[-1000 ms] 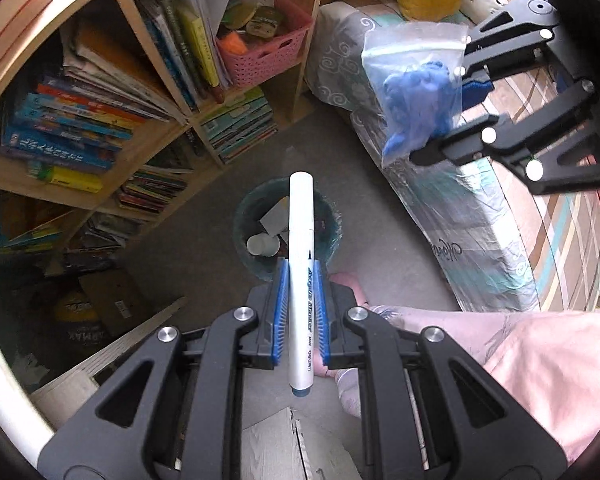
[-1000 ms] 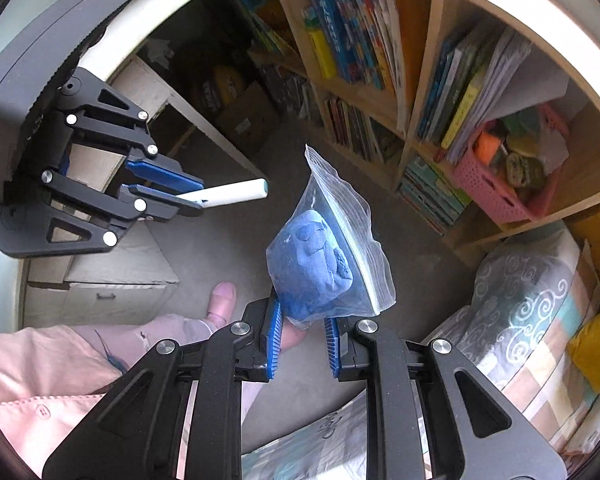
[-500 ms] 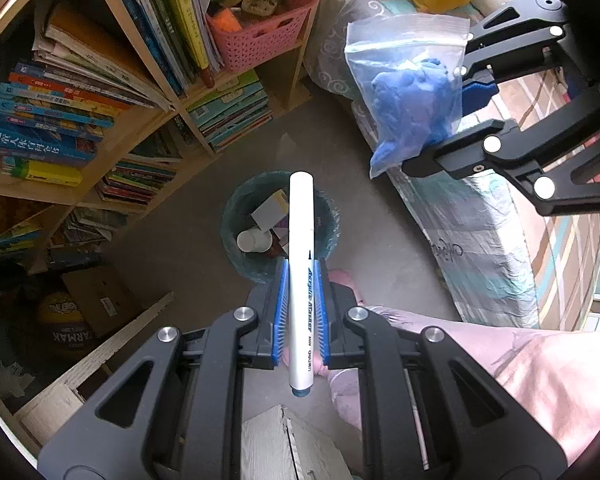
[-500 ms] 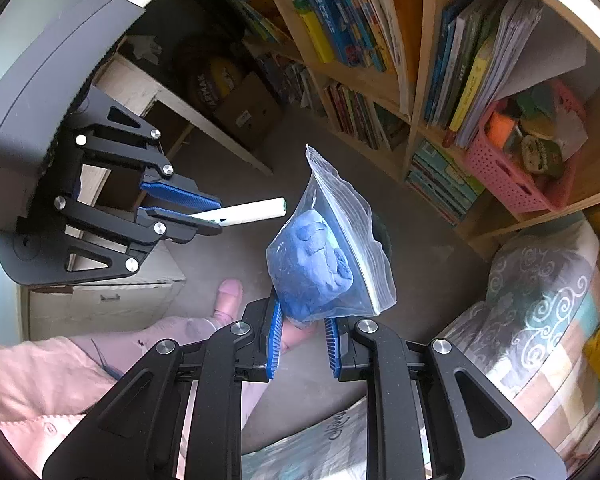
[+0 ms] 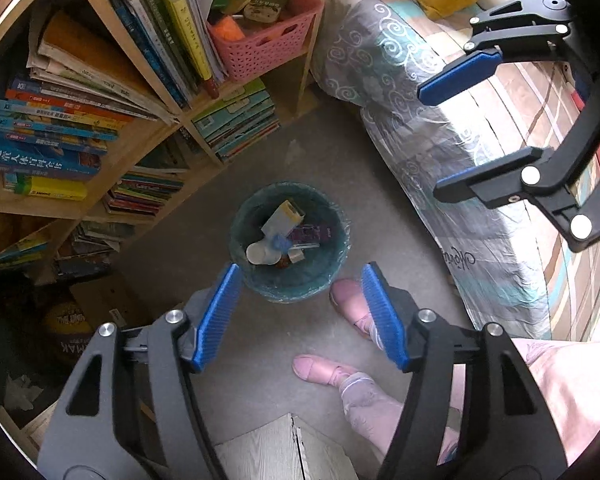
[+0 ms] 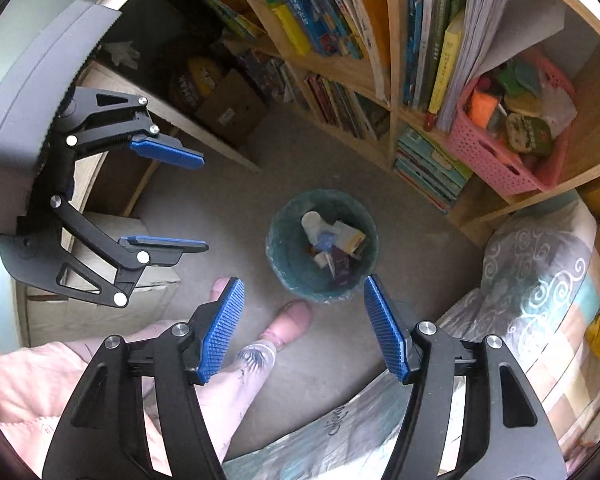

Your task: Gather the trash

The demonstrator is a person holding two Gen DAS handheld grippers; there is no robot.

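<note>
A round green-lined trash bin (image 5: 290, 240) stands on the grey floor and holds several pieces of trash, with a paper cup (image 5: 257, 253) and a small box (image 5: 282, 216) on top. It also shows in the right wrist view (image 6: 323, 246). My left gripper (image 5: 300, 312) is open and empty, high above the bin's near side; it also shows in the right wrist view (image 6: 188, 200). My right gripper (image 6: 302, 328) is open and empty, also above the bin; it shows in the left wrist view (image 5: 456, 136). The pen and the plastic bag are not clearly visible.
A wooden bookshelf (image 5: 100, 92) full of books, with a pink basket (image 5: 268, 36), stands behind the bin. A bed with a patterned cover (image 5: 452, 140) is on the right. The person's feet in pink slippers (image 5: 348, 300) are beside the bin. A cardboard box (image 6: 228, 108) sits on the floor.
Both grippers opened. The white pen left my left gripper and the bag with blue stuff left my right gripper; both are gone from the jaws.
</note>
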